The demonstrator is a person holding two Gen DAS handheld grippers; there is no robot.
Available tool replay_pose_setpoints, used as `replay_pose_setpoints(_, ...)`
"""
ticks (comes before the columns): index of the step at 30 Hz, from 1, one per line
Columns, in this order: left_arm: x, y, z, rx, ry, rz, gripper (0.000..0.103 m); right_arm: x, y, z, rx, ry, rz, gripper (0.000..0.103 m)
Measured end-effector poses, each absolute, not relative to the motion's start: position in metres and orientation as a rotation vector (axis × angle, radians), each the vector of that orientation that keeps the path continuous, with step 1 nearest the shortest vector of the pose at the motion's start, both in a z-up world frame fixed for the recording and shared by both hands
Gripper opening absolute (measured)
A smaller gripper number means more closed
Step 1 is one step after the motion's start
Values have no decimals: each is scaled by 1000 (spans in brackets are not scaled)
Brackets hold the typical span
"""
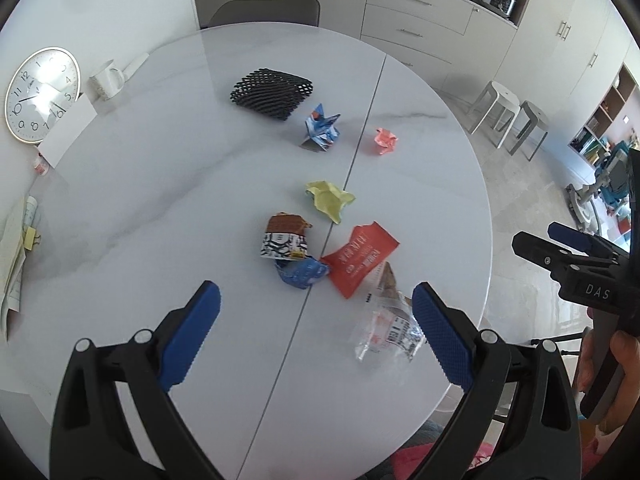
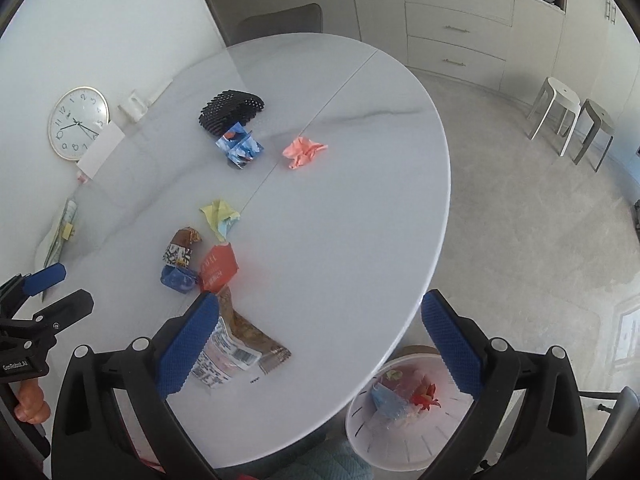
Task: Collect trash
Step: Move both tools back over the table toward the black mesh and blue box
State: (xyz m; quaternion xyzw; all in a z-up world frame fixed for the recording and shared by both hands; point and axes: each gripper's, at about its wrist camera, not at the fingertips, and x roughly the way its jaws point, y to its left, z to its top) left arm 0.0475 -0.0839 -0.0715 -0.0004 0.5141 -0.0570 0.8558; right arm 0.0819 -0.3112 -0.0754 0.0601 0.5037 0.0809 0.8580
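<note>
Trash lies on the white round table (image 1: 160, 208): a clear wrapper (image 1: 386, 328) (image 2: 236, 348), a red wrapper (image 1: 358, 260) (image 2: 218, 266), a blue wrapper (image 1: 302, 274) (image 2: 178, 278), a brown patterned wrapper (image 1: 285, 236) (image 2: 181, 250), a yellow crumpled paper (image 1: 330, 200) (image 2: 221, 216), a pink crumpled paper (image 1: 385, 141) (image 2: 304, 151), a blue folded packet (image 1: 321, 129) (image 2: 240, 148) and black foam netting (image 1: 272, 94) (image 2: 231, 110). My left gripper (image 1: 316, 320) is open and empty above the table's near part. My right gripper (image 2: 320, 332) is open and empty over the table edge, above a white trash bin (image 2: 400, 412).
A wall clock (image 1: 40, 94), a white mug (image 1: 105, 80) and a white card (image 1: 68, 130) stand at the table's left. Papers (image 1: 14, 256) lie at the left edge. A chair (image 1: 264, 12) stands behind the table, two stools (image 1: 508, 114) stand on the floor at right.
</note>
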Motion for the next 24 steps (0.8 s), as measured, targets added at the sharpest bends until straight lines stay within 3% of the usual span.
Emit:
replay_pose_setpoints(13, 126, -69, -91, -3, 1087, -173, 92, 134, -259, -78, -14, 1061, 228, 100)
replay_pose_setpoints(24, 191, -59, -103, -14, 1119, -96, 92, 250, -210, -114, -164, 1065, 486, 100)
